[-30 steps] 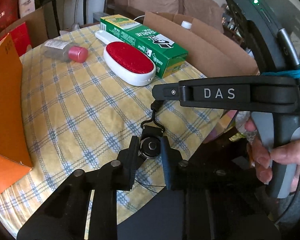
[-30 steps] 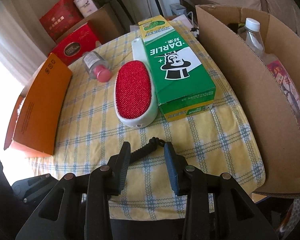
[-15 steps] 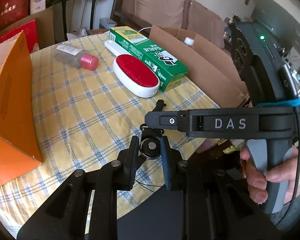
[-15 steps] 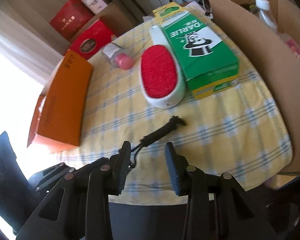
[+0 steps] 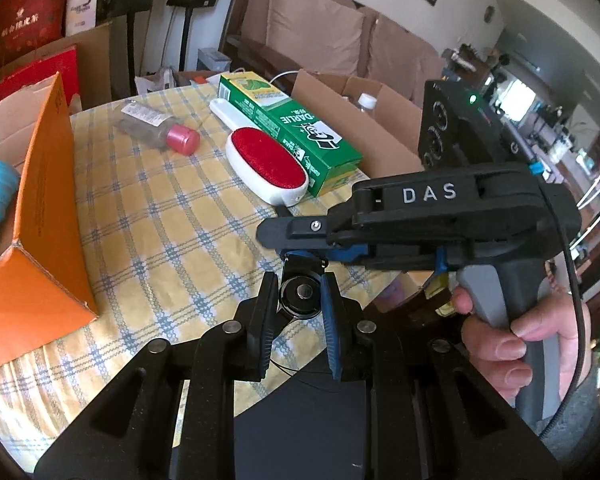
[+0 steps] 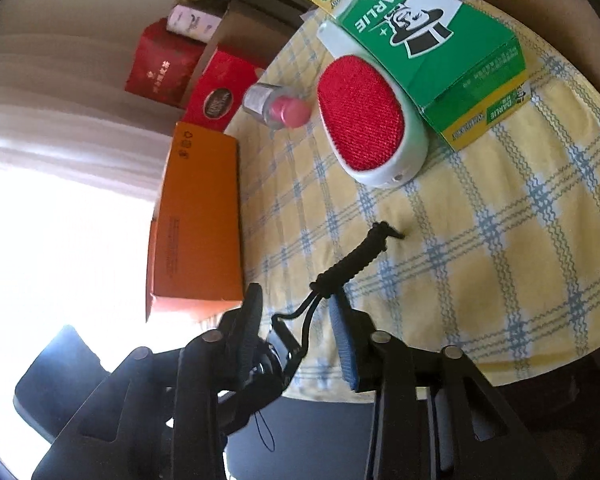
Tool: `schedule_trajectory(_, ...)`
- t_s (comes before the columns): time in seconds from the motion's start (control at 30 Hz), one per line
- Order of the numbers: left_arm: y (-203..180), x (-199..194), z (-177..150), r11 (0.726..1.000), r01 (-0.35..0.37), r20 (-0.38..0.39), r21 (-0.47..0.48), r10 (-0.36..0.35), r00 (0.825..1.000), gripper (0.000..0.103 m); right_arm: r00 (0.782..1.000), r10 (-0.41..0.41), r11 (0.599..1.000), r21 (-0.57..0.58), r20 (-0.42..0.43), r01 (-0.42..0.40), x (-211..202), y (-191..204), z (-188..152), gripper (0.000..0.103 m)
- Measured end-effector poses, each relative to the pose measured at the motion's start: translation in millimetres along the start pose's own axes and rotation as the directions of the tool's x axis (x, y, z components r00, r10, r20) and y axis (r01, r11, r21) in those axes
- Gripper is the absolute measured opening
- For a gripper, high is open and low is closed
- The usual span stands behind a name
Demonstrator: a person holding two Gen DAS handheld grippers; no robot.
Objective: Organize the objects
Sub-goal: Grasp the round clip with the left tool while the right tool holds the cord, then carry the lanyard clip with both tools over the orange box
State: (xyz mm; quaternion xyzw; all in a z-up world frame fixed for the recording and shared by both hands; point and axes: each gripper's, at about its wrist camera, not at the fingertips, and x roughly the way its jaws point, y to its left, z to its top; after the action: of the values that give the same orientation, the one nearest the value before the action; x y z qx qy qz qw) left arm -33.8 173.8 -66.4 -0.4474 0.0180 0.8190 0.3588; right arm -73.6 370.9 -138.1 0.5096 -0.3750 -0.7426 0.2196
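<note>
Black metal, round and disc-shaped, the small mount (image 5: 302, 294) sits pinched between the 2 pads of the left gripper (image 5: 300, 300), held above the near edge of the checked yellow tablecloth (image 5: 172, 216). A braided black strap (image 6: 356, 258) runs from its clip, out over the cloth, its far end frayed. The right gripper (image 6: 296, 320) has its jaws closing around the thin cords of that strap; the pads do not yet press on them, and a narrow gap shows on either side. In the left wrist view the right gripper's body, marked DAS, covers the join between strap and mount, and a hand (image 5: 512, 336) grips its grey handle.

Further back lie a red-faced lint brush (image 5: 266, 164) just beside a green Darlie box (image 5: 296, 132), with a pink-capped bottle (image 5: 160, 130) on its side well apart from them. An orange box (image 5: 40, 240) stands at the left edge, partly cut off. A cardboard carton (image 5: 364, 128) behind the green box hides all but a white bottle cap.
</note>
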Motion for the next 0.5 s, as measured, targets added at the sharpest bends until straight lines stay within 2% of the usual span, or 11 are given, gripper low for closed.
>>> schedule_trajectory(0.07, 1, -3, 0, 1.0, -0.004, 0.0, -0.003, 0.004, 1.0, 0.02, 1.0, -0.021, 0.999, -0.031, 0.021, 0.022, -1, 8, 2, 0.016)
schedule_trajectory(0.27, 2, -19, 6, 1.0, -0.008, 0.026, -0.01, 0.008, 1.0, 0.02, 0.995, -0.064, 0.989, -0.129, 0.07, 0.073, -13, 40, 9, 0.012)
schedule_trajectory(0.5, 13, -53, 20, 0.999, -0.029, 0.087, -0.026, 0.031, 0.996, 0.02, 0.995, -0.053, 0.973, -0.222, 0.085, 0.071, -14, 82, 14, 0.01)
